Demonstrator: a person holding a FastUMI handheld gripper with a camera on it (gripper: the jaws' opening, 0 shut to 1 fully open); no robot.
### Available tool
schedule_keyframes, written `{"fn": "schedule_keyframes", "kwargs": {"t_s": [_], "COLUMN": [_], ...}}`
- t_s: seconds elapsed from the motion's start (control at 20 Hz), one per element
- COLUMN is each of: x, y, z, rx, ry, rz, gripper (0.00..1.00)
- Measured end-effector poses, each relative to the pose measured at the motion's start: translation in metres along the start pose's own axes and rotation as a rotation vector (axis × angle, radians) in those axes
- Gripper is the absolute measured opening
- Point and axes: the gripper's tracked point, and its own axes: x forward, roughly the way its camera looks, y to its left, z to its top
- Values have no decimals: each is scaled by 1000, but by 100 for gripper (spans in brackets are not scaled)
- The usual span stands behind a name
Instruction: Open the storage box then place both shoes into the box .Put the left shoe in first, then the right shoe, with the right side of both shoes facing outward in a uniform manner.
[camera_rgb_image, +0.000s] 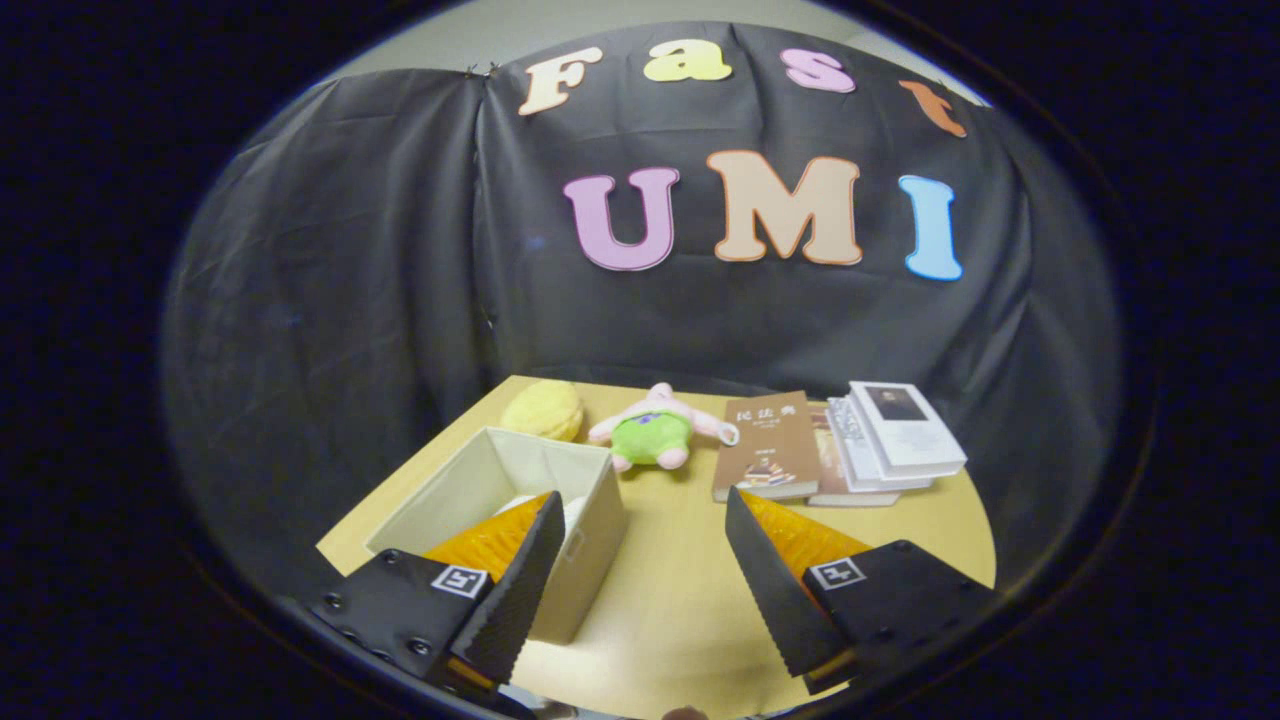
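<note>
A handheld gripper (640, 590) hangs above a pale wooden tabletop (680, 600), its two fingers spread wide apart with nothing between them. To the left, partly behind the left finger, sits the storage box (590, 520), a beige fabric cube with its top already open; something pale lies inside it, but the finger hides most of the interior, so I cannot tell whether it is a shoe. Farther back on the tabletop, near the black cloth wall, rest a yellow round plush (543, 410), a pink plush toy in green shorts (655, 432), a brown book (768, 445) and a stack of white books (895, 435) to the right. No shoe lies in plain sight on the tabletop ahead. Judging from this, the box seems ready, and the step in hand is fetching or settling a shoe. To do that well, the person would be wise to keep the fingers wide until they straddle the shoe, grip it at mid-body so it hangs level, and lower it straight into the box clear of the soft rim, which could fold inward if bumped.
</note>
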Motion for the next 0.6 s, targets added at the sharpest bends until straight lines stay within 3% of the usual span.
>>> {"fn": "schedule_keyframes", "kwargs": {"t_s": [0.6], "x": [-73], "y": [-100], "z": [5], "rx": [39], "ry": [-264], "rz": [-157], "gripper": [100]}}
